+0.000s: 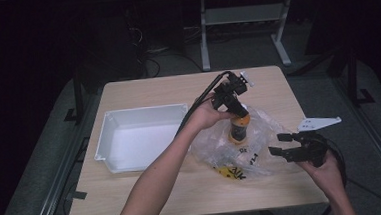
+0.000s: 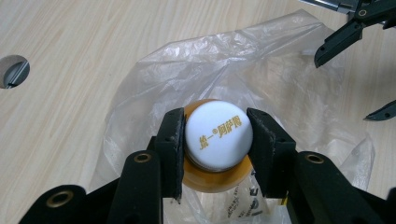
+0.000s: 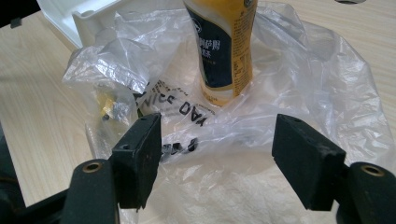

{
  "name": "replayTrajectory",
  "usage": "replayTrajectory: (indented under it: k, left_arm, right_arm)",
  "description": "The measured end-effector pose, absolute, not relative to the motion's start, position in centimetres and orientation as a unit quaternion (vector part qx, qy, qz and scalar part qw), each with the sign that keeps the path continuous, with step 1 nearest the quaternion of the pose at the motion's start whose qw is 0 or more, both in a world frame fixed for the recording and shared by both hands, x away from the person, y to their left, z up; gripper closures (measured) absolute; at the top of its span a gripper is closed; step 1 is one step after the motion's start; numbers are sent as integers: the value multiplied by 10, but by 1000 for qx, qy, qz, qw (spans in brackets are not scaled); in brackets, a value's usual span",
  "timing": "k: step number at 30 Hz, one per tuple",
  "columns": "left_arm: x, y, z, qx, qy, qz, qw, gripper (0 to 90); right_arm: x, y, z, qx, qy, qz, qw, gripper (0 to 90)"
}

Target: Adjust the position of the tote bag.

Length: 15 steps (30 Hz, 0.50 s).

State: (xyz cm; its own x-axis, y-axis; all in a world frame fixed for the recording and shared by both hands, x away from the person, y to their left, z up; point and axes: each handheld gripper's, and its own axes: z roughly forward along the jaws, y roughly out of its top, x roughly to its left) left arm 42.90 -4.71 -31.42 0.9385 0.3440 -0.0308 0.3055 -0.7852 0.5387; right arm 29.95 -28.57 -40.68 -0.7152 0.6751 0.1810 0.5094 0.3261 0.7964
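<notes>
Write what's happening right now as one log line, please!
left gripper: shut on bottle cap | right gripper: open, facing plastic bag | bottle: upright on bag | tray: beside bag

Dim lab: bare wooden table (image 1: 148,190); metal bench frame (image 1: 244,29); floor cables (image 1: 156,64)

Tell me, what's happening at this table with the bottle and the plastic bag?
A person works with a handheld gripper in each hand. The left gripper is clamped from above on the white cap of a yellow drink bottle, which stands upright on a crumpled clear plastic bag. The right gripper hangs open just beside the bag, touching nothing. A white tray sits on the wooden table next to the bag.
</notes>
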Motion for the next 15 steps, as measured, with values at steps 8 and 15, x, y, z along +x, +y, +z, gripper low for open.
replayTrajectory:
  k: [8, 15]
  left_arm:
    - [427, -50, -313, 945, 170, 35, 276, 593]
    - [425, -50, -309, 945, 170, 35, 278, 593]
  right_arm:
    - [300, -289, -407, 372, 806, 452, 91, 318]
    - [300, -291, -407, 375, 803, 455, 91, 316]
